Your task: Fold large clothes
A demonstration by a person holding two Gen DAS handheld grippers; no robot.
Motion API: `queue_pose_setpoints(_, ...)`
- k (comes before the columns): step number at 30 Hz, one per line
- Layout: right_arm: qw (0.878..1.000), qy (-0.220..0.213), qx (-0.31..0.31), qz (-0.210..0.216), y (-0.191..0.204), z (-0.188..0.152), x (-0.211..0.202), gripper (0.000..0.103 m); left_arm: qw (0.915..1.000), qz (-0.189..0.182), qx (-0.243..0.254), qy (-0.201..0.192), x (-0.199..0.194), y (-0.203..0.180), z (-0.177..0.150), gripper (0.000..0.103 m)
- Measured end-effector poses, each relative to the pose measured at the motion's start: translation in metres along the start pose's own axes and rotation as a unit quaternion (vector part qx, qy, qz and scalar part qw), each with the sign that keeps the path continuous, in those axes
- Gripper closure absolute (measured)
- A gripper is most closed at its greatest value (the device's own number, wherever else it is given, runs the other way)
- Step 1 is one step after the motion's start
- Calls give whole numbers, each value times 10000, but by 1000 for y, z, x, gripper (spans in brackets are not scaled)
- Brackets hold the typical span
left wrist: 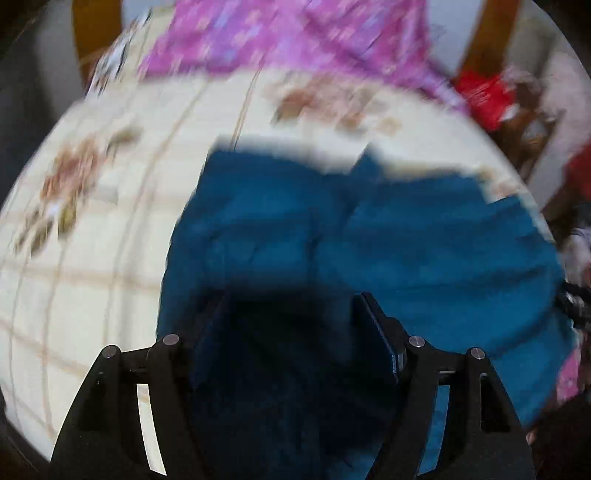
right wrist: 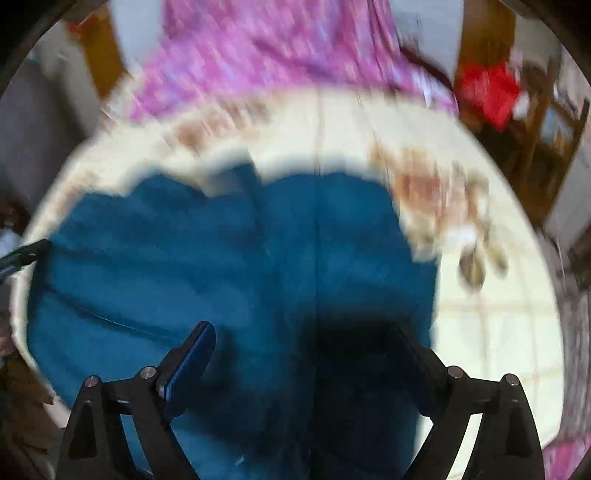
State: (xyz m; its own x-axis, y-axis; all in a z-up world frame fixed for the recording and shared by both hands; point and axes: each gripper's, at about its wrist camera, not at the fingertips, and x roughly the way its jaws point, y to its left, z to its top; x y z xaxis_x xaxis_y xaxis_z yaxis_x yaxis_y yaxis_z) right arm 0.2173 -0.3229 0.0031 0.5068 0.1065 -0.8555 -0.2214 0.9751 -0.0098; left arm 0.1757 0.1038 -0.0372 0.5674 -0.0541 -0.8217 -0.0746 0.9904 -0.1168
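A cream bedsheet (left wrist: 122, 229) printed with brown flowers and thin tan grid lines spreads ahead of the fingers; beyond it, at the far edge, lies a pink-purple patterned cloth (left wrist: 295, 37), blurred; wooden posts (left wrist: 487, 33) rise past that against a pale wall (right wrist: 432, 22); far right of the fingertips something bright red (right wrist: 491, 92) sits on dark wooden furniture (right wrist: 546, 147); soft, even light throughout.

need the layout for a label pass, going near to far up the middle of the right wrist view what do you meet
right gripper with its fingers apart → blue garment → cream floral bedsheet → pink-purple patterned fabric
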Motion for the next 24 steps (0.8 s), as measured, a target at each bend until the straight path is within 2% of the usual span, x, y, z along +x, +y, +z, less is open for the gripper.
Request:
queue_pose_setpoints(1, 9999, 129, 81, -34, 0, -3, 11, 11, 10000, 21, -61, -74, -2, 1, -2, 33)
queue_pose_setpoints(3, 9996, -100, 260, 57, -1, -7, 0, 11, 9997, 60, 38, -225, -21, -5, -8, 33)
queue_pose_setpoints(5, 9988, -344, 256, 249, 1, -13, -28, 11, 9985, 204, 257, -445, -47, -15, -15, 33)
queue_pose_setpoints(8, 9972, -741, 10, 109, 14, -27, -75, 11, 9905, 308, 519, -1235, -107, -32, -36, 32)
queue_pose_setpoints(9, 9962, -859, -88, 83, 20, -37, -95, 11, 9883, 304, 543, -1394, -122, -37, -43, 27)
queue_pose_setpoints(10, 9954, -947, -129, 76, 24, -46, -110, 11, 9860, 186, 578, -1553, -138, -41, -55, 13)
queue_pose_setpoints(12, 9935, -1121, -180, 45, 34, -74, -141, 11, 9850, -83, 671, -1585, -156, -52, -77, 1)
queue_pose_setpoints(14, 9917, -1269, -209, -40, 42, -101, -161, 11, 9858, -115, 874, -1432, -162, -61, -94, 1)
queue_pose_setpoints(17, 9891, -1464, -103, -95, 50, -139, -186, 11, 9784, 375, 1301, -1564, -175, -80, -131, 1)
queue_pose_setpoints(21, 9858, -1668, 179, 0, 51, -191, -209, 11, 9546, 1239, 1825, -2002, -198, -102, -175, 1)
queue_pose_setpoints(24, 9846, -1718, 315, -18, 51, -220, -216, 11, 9475, 1232, 1950, -2216, -209, -108, -197, 1)
